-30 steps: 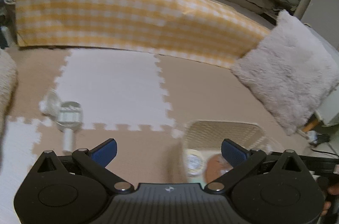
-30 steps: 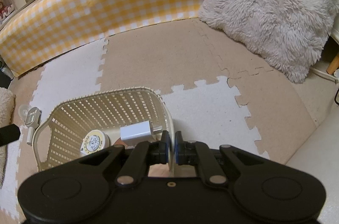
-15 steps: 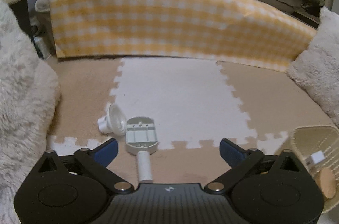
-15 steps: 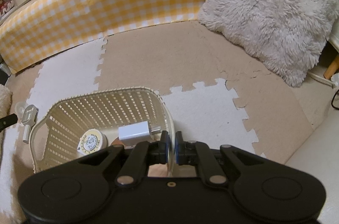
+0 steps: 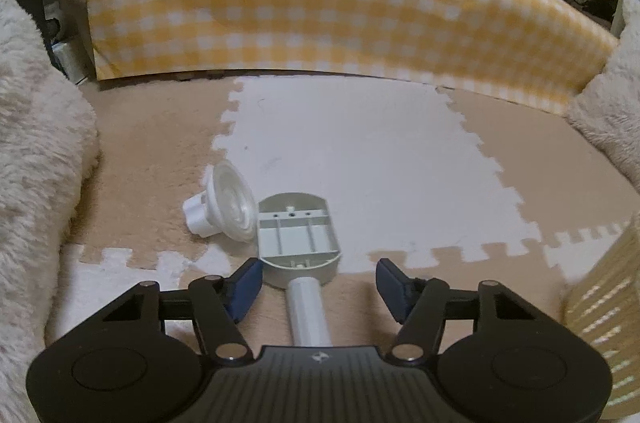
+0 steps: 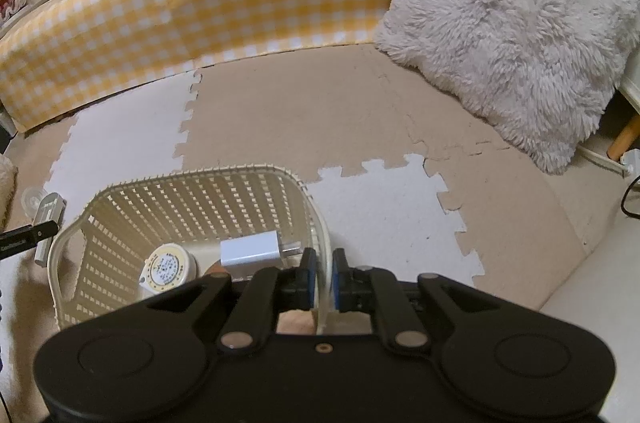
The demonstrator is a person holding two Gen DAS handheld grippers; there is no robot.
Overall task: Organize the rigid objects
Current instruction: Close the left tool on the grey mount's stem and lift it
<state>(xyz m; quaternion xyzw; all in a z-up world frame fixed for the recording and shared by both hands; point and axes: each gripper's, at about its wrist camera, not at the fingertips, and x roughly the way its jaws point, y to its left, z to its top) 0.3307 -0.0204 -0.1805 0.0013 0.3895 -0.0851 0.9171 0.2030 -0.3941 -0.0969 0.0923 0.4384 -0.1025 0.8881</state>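
A grey oval plastic piece with a white handle (image 5: pixel 299 243) lies on the foam mat, with a clear funnel-shaped cup (image 5: pixel 228 204) beside it on the left. My left gripper (image 5: pixel 319 284) is open, its fingers on either side of the handle, not touching it. My right gripper (image 6: pixel 323 273) is shut on the near rim of the cream lattice basket (image 6: pixel 192 191). Inside the basket lie a white USB charger (image 6: pixel 252 250) and a round yellow-rimmed disc (image 6: pixel 166 269). The grey piece (image 6: pixel 48 211) also shows left of the basket in the right wrist view.
A yellow checked cushion wall (image 5: pixel 320 11) runs along the back. Fluffy white pillows stand at the left (image 5: pixel 36 151) and right (image 6: pixel 516 23). The basket's side (image 5: pixel 604 307) shows at the left wrist view's right edge. A wooden leg and cable (image 6: pixel 624 143) are far right.
My left gripper has swung left away from the basket and closed in on the grey piece, whose handle now lies between its open fingers. The right gripper has kept its hold on the basket rim.
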